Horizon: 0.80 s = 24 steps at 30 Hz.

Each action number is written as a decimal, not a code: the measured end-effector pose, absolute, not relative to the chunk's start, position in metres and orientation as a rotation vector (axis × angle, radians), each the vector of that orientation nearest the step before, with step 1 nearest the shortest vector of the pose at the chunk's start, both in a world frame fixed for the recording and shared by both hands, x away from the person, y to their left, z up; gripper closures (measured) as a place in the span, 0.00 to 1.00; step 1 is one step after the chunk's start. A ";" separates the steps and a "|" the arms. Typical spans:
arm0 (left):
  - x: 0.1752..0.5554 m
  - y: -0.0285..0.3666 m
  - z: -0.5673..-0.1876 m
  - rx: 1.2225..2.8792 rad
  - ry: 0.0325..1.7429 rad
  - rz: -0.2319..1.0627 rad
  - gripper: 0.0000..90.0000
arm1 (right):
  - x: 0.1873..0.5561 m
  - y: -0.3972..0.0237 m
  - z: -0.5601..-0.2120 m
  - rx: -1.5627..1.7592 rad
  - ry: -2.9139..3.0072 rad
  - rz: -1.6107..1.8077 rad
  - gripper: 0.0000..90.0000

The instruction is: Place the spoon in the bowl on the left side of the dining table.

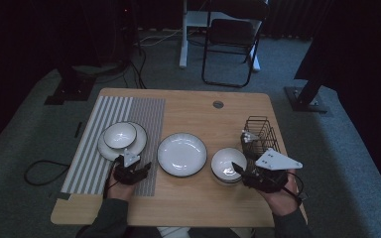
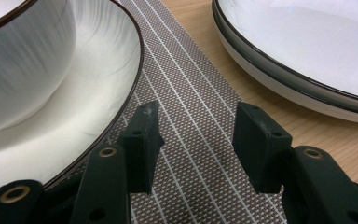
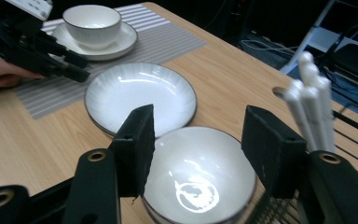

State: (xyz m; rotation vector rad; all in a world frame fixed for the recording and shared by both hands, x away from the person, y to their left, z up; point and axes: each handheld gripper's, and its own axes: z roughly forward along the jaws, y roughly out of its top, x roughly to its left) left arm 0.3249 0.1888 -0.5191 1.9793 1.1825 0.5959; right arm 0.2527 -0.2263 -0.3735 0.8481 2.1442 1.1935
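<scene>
My left gripper (image 1: 137, 167) (image 2: 193, 116) hovers low over the striped placemat (image 1: 92, 148) (image 2: 191, 88), open and empty. It sits between a saucer-like plate (image 1: 140, 143) (image 2: 93, 88) carrying a white bowl (image 1: 119, 135) (image 2: 18, 65) and the white dark-rimmed plate (image 1: 182, 153) (image 2: 307, 46) at mid table. My right gripper (image 1: 239, 171) (image 3: 198, 121) is open and empty, raised just above a white bowl (image 1: 225, 159) (image 3: 200, 177) at the right. The right gripper view also has the middle plate (image 3: 140, 93) and the left gripper (image 3: 80, 69).
A black wire basket (image 1: 264, 130) (image 3: 354, 126) holding white utensils (image 1: 249, 136) (image 3: 307, 98) stands right behind the right bowl. The wooden table (image 1: 198, 203) has a cable hole (image 1: 218, 104) at the back. A folding chair (image 1: 233, 39) stands beyond the table.
</scene>
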 end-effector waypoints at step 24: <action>0.325 0.188 -0.520 1.988 1.182 0.590 0.58 | 0.263 -0.276 -0.403 0.943 2.130 1.141 0.60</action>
